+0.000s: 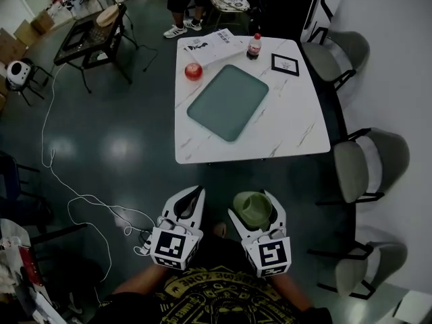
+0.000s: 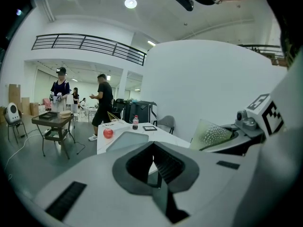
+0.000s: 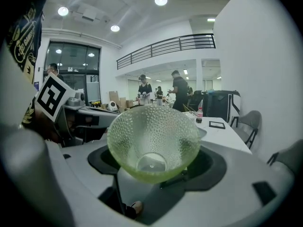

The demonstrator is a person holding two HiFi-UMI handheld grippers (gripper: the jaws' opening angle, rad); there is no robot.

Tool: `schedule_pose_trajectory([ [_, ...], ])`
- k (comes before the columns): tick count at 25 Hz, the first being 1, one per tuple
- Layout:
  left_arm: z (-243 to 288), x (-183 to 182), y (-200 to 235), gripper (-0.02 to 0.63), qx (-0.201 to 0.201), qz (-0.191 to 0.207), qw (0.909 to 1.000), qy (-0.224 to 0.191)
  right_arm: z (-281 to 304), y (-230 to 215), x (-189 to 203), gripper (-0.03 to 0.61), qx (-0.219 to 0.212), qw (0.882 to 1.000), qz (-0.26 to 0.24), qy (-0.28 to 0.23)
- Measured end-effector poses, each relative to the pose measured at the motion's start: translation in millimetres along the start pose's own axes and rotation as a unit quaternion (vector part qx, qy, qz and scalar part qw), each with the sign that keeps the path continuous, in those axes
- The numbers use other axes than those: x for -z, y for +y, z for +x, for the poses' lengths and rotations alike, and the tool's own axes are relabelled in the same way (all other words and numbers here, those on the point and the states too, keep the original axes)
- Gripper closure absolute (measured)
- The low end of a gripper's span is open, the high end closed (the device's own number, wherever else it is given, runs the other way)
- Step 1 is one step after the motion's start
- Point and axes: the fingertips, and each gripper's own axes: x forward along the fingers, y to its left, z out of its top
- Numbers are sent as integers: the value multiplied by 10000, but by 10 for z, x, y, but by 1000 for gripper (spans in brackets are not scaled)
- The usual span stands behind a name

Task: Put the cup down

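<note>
A pale green, dimpled plastic cup (image 1: 253, 209) sits between the jaws of my right gripper (image 1: 251, 201), which is shut on it. In the right gripper view the cup (image 3: 152, 143) fills the middle, its mouth facing the camera. My left gripper (image 1: 198, 192) hangs beside it to the left, jaws together with nothing in them. From the left gripper view the cup (image 2: 212, 135) shows at the right. Both grippers are held over the dark floor, short of the white table (image 1: 297, 127).
On the table lie a green tray (image 1: 227, 102), a red apple (image 1: 194, 71), a bottle (image 1: 254, 46), papers and a framed marker card. Grey chairs (image 1: 368, 160) stand along its right side. A white cable (image 1: 81, 198) runs over the floor at left. People stand beyond.
</note>
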Motion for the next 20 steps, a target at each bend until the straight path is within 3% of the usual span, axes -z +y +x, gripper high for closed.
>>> schedule_pose_trajectory([
  [20, 476, -306, 668, 601, 512, -41, 9986, -131, 716, -106, -398, 198, 541, 9985, -30, 80],
])
